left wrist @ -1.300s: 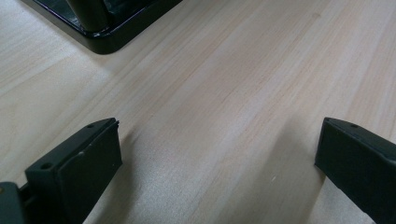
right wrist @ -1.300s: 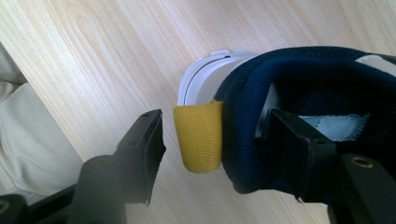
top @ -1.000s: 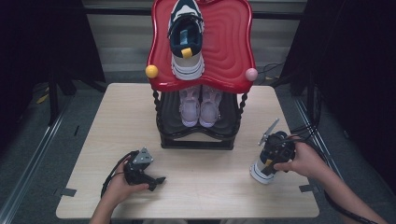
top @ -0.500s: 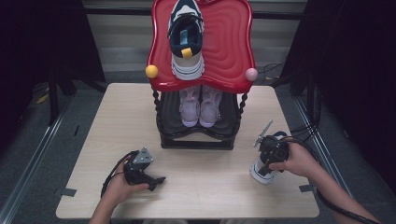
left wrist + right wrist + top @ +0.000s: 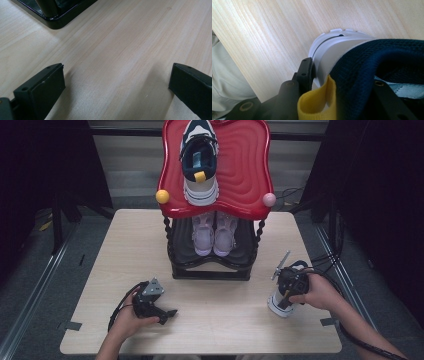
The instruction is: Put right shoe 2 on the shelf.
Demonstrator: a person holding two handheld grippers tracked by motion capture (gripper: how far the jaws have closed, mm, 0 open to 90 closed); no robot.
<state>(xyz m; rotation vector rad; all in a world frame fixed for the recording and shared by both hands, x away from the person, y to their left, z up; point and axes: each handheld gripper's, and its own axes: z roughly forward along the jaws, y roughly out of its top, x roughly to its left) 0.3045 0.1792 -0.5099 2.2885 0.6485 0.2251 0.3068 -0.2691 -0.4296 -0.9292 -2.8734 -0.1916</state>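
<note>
1. Where the table (image 5: 125,245) lies nearest the person, the left gripper (image 5: 165,312) rests on the wood in the left hand (image 5: 131,317); seen in the left gripper view, its jaws stand wide apart with only bare tabletop between them, and a corner of the rack's black base (image 5: 56,21) lies beyond.
2. At centre stands the two-tier shoe rack (image 5: 215,267): a red top shelf (image 5: 245,175) carries one navy and white sneaker (image 5: 199,162) with a yellow heel tab, and a pair of pale pink shoes (image 5: 214,232) sits on the black lower shelf.
3. A yellow ball (image 5: 162,196) and a pink ball (image 5: 269,199) mark the front corners of the red shelf.
4. At right, the right gripper (image 5: 287,290), held in the right hand (image 5: 320,292), has just been closing on the heel of a matching sneaker (image 5: 352,55); one jaw presses the white heel, the other sits inside the navy collar beside the yellow pull tab (image 5: 319,100).
5. That held sneaker stands heel-up, toe down on the table, well apart from the rack.
</note>
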